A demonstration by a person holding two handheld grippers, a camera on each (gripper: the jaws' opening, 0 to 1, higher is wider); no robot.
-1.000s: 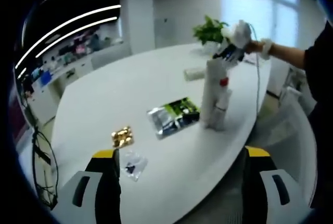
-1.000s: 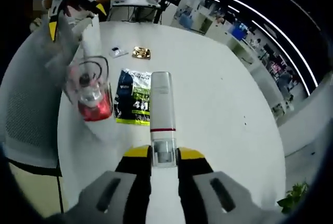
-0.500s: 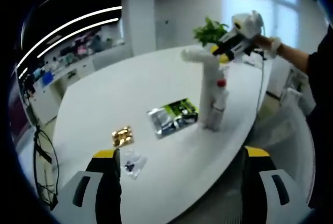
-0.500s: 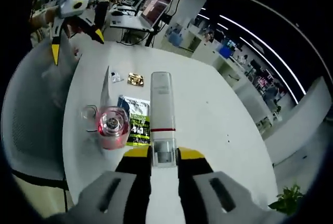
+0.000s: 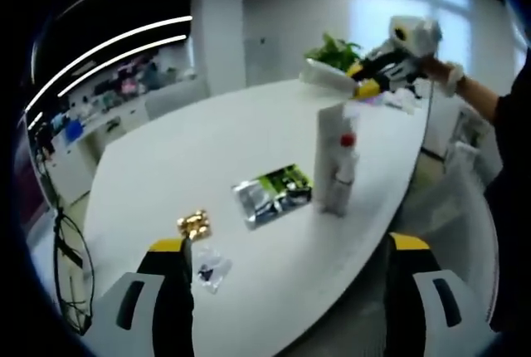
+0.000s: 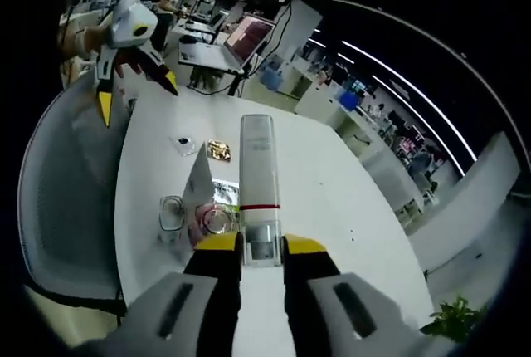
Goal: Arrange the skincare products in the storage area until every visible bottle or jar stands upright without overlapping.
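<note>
A white tube with a red band (image 6: pixel 259 176) is clamped in my right gripper (image 6: pixel 261 245) and lies level, high above the white table (image 6: pixel 323 199). In the left gripper view that tube (image 5: pixel 330 80) and the right gripper (image 5: pixel 372 83) hang above a tall white bottle (image 5: pixel 329 156) and a small red-capped bottle (image 5: pixel 343 171), both upright and side by side. From above, their tops (image 6: pixel 217 221) and a clear cap (image 6: pixel 171 212) show below the tube. My left gripper (image 5: pixel 286 243) stands open near the table's edge, nothing in it.
A green and silver pouch (image 5: pixel 274 192), a gold piece (image 5: pixel 193 224) and a small clear packet (image 5: pixel 212 267) lie flat on the table (image 5: pixel 166 154). A grey chair (image 6: pixel 66 207) stands beside it. A potted plant (image 5: pixel 335 47) stands at the far end.
The right gripper has lifted the white tube off the table beside the standing bottles, raised it and tipped it level. The left gripper has stayed open in place.
</note>
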